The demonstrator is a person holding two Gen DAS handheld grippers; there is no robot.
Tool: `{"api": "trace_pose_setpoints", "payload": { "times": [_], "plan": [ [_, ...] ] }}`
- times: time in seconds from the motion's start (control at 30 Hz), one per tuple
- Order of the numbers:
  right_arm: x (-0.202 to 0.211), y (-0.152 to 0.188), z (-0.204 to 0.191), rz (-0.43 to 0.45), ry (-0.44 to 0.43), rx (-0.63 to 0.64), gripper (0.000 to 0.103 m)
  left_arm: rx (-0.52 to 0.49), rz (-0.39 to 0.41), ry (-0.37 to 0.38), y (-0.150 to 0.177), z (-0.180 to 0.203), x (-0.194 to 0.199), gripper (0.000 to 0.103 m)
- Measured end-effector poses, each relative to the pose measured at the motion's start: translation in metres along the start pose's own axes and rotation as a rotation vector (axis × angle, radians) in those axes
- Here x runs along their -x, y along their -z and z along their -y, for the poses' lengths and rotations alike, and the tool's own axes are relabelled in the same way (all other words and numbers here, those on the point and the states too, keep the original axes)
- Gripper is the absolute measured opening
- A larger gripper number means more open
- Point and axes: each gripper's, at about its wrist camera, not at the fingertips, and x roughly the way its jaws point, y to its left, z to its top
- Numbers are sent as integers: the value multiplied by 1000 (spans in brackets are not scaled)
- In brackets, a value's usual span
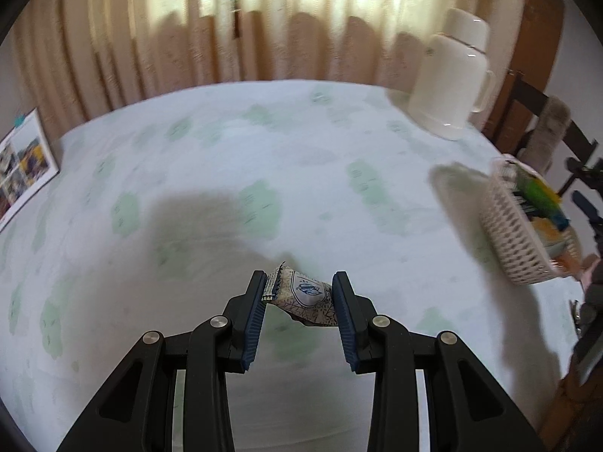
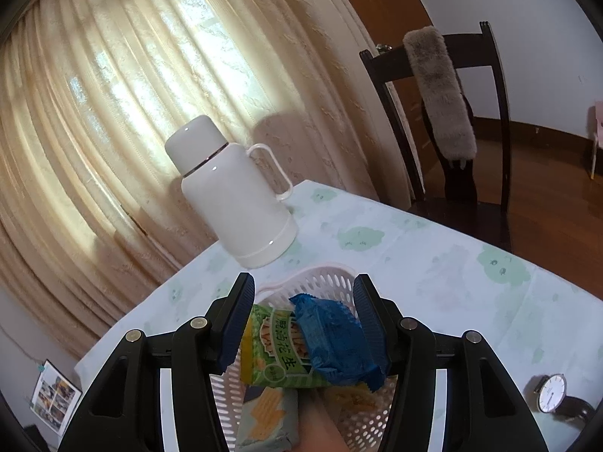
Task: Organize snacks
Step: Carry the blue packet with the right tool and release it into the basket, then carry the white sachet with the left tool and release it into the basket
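My left gripper [image 1: 299, 293] is shut on a small white and brown patterned snack packet [image 1: 305, 295] and holds it above the tablecloth. A white plastic basket [image 1: 520, 241] with snack packs stands at the far right in the left wrist view. In the right wrist view my right gripper [image 2: 303, 309] is open, right over that basket [image 2: 320, 282]. Between its fingers lie a blue snack packet [image 2: 331, 339] and a green peanut packet [image 2: 275, 350]. More packets lie beneath them in the basket.
A white thermos jug [image 1: 448, 79] [image 2: 233, 188] stands at the table's far side by the curtain. A dark wooden chair [image 2: 452, 132] with a grey furry cover stands beyond the table. A wristwatch [image 2: 552, 397] lies on the cloth at the right. A photo board [image 1: 22, 165] leans at the left.
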Motion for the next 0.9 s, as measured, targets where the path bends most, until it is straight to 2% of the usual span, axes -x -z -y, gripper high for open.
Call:
{"api": "trace_pose_setpoints", "payload": {
  "times": [0.27, 0.57, 0.9],
  "plan": [
    [2, 1, 1, -2, -15, -13, 57, -104, 29, 123, -27, 60, 12, 32],
    [2, 3, 2, -8, -28, -20, 57, -219, 51, 228, -49, 131, 6, 32],
    [3, 4, -1, -19, -41, -20, 57, -263, 16, 315, -56, 174, -16, 33]
  ]
}}
